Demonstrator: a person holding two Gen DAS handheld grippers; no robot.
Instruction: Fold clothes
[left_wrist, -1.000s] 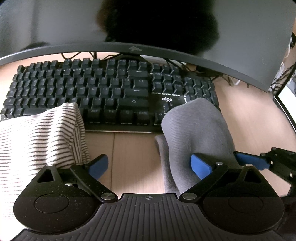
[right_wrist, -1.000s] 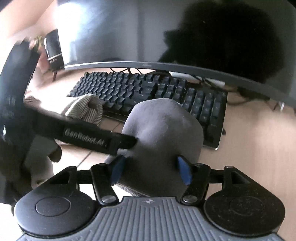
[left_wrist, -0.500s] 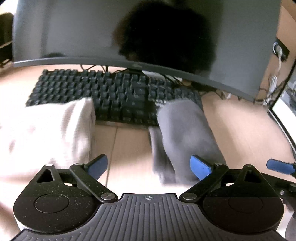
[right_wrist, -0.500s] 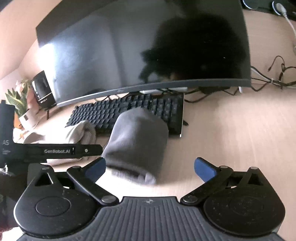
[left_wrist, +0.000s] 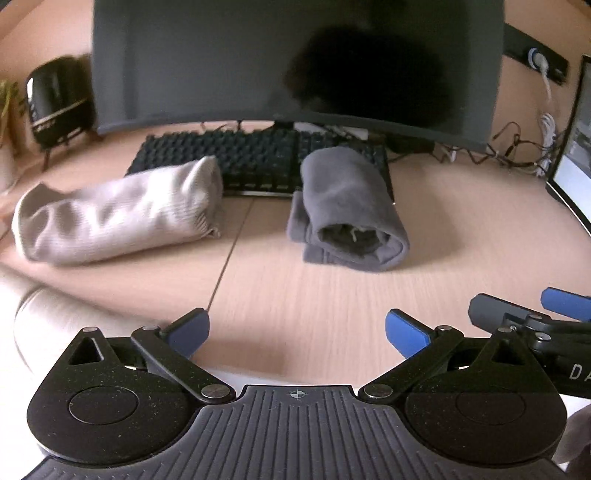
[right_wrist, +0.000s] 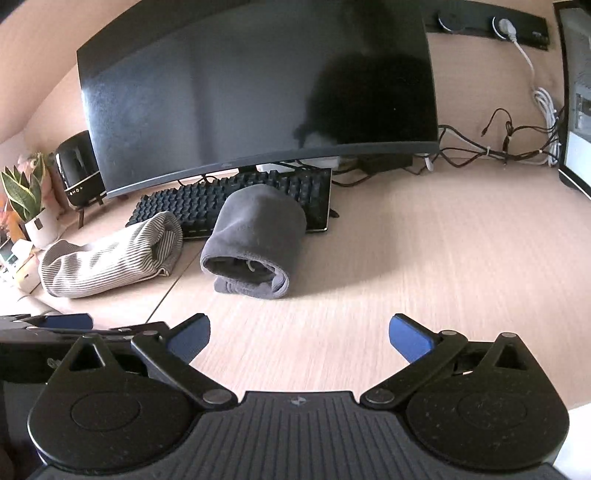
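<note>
The left gripper (left_wrist: 297, 330) jaws are opening wide with nothing between them. The right gripper (right_wrist: 299, 332) jaws are wide apart and hold nothing. On the bench (right_wrist: 424, 266), the grey roll (right_wrist: 255, 240) and striped roll (right_wrist: 110, 258) lie touching the keyboard (right_wrist: 192, 199).

The place reads as a desk workstation, in a home office or an office. A wide curved monitor (right_wrist: 258, 92), switched off and dark, stands at the back of a light wood-grain table (right_wrist: 424, 266), with a black mechanical keyboard (right_wrist: 221, 195) just in front of it. A second screen (right_wrist: 576, 110) shows at the right edge. Behind the monitor, a tangle of black and white cables (right_wrist: 509, 144) runs along the table to a wall socket strip (right_wrist: 491, 18). At the left stand a rounded black speaker (right_wrist: 75, 170) on small legs and a potted snake plant (right_wrist: 26, 199) in a white pot, which give the spot a domestic touch.
</note>
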